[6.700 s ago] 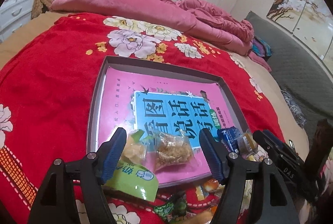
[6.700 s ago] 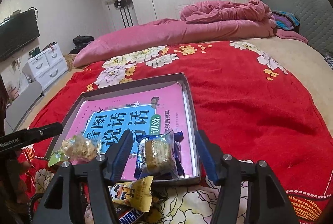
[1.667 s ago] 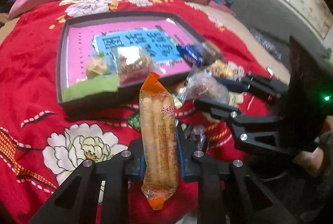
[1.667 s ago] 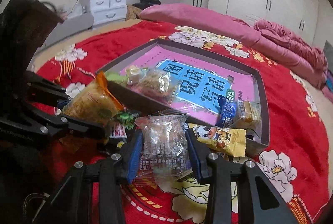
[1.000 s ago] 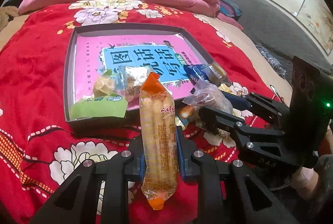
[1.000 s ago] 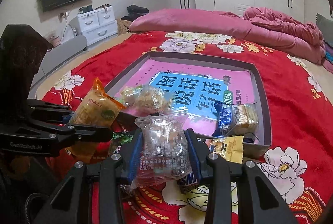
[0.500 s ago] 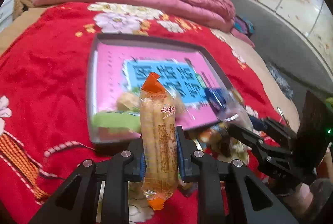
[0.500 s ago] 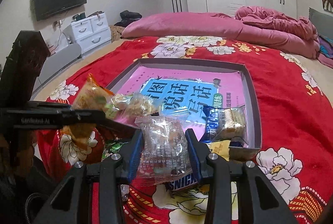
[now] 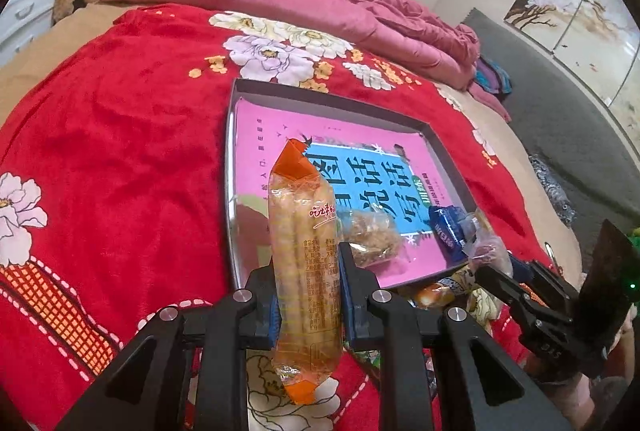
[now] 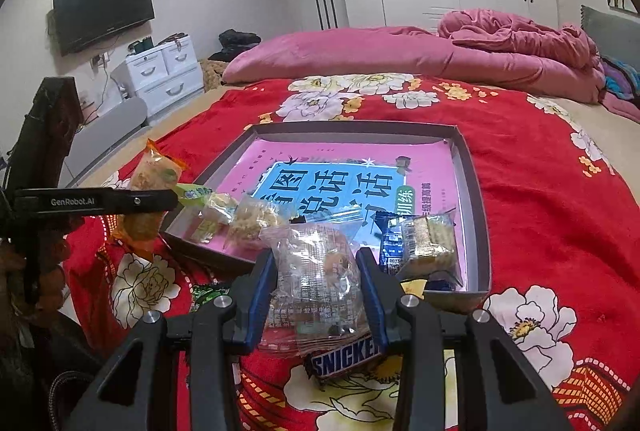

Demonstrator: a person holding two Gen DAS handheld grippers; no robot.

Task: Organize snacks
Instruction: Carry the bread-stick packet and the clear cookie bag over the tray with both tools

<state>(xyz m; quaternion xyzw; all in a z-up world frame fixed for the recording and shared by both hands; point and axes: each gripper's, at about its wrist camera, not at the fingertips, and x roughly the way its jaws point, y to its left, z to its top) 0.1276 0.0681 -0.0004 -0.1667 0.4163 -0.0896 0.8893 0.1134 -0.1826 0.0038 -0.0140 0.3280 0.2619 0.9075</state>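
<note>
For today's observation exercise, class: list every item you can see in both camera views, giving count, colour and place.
Tray: one, grey, on the bed, lined with a pink and blue book.
Snacks in tray: about four packets, mixed colours, along the near edge.
Snickers bar: one, dark wrapper, on the blanket under the right gripper.
Blanket: one, red with flowers, covering the bed.
Orange packet: one, held by the left gripper.
Clear packet: one, held by the right gripper.
</note>
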